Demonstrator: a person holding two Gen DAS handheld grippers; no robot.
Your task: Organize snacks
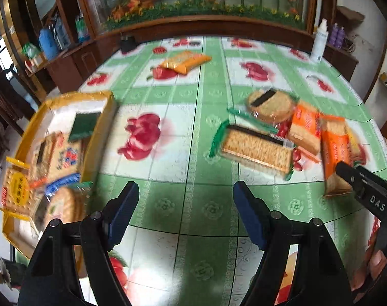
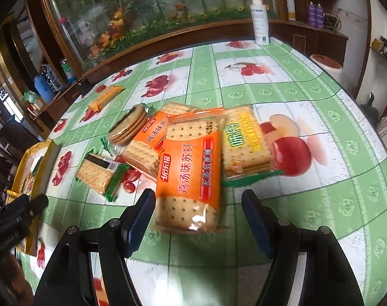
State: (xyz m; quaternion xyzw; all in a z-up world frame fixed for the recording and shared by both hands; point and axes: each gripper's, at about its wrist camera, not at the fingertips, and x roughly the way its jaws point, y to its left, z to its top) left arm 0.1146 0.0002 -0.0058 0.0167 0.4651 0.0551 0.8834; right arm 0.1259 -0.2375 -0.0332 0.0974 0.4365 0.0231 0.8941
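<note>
Straddling the orange pack, whose near end lies between its parted, unpressing jaws, the right gripper should sink lower and pinch across the long sides, while the left gripper stands released, nothing between its jaws, the box to its left.

A glossy tablecloth is checked green and white, printed with red apples and cherries. At centre, the rectangular orange cracker packet bears red lettering over pale dotted biscuits. Right of it, the yellow-labelled cracker packet has green trim. At left, the yellow cardboard box is white inside.
</note>
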